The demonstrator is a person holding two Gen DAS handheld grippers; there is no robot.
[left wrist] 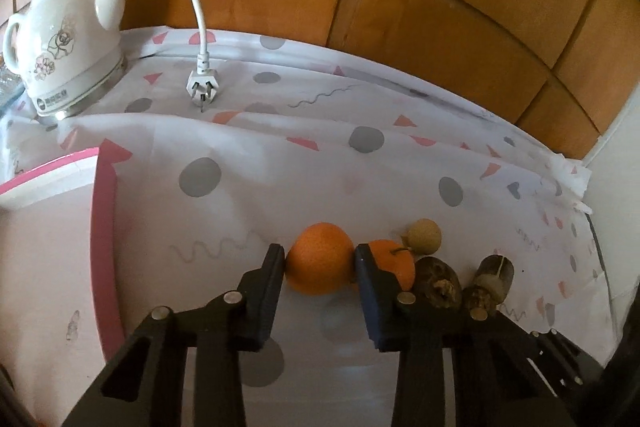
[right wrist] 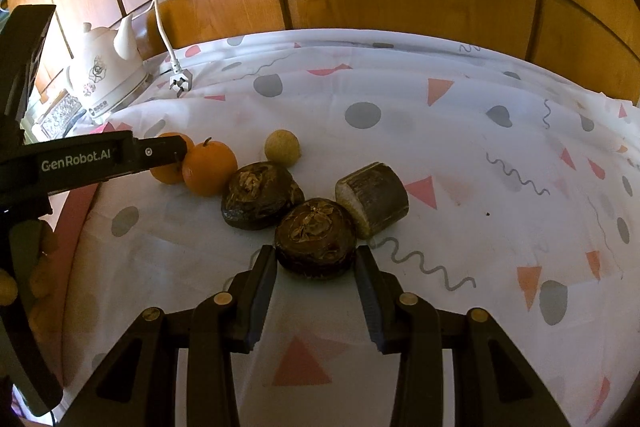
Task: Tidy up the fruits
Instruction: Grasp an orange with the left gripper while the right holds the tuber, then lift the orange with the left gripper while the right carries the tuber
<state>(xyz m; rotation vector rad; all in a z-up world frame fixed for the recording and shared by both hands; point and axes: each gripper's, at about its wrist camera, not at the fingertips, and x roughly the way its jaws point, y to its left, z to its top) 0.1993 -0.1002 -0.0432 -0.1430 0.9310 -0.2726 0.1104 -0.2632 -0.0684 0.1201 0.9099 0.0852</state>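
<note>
The left gripper (left wrist: 320, 259) is clamping its jaws on the left orange (left wrist: 320, 258), which is resting on the cloth-covered counter (left wrist: 248, 155) beside a second orange (left wrist: 394, 261), so it can be lifted out of the cluster. The right gripper (right wrist: 316, 263) is hugging the nearer dark brown fruit (right wrist: 316, 237) on both sides, apparently gripping it. A pink-rimmed tray (left wrist: 105, 227) is waiting on the left, probably as the sorting spot.

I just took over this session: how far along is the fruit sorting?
Nothing looks sorted yet. The left gripper is shut on an orange; the right gripper brackets a dark brown fruit. Left on the cloth: second orange, pale round fruit, another dark fruit, and cut stalk piece.
</note>
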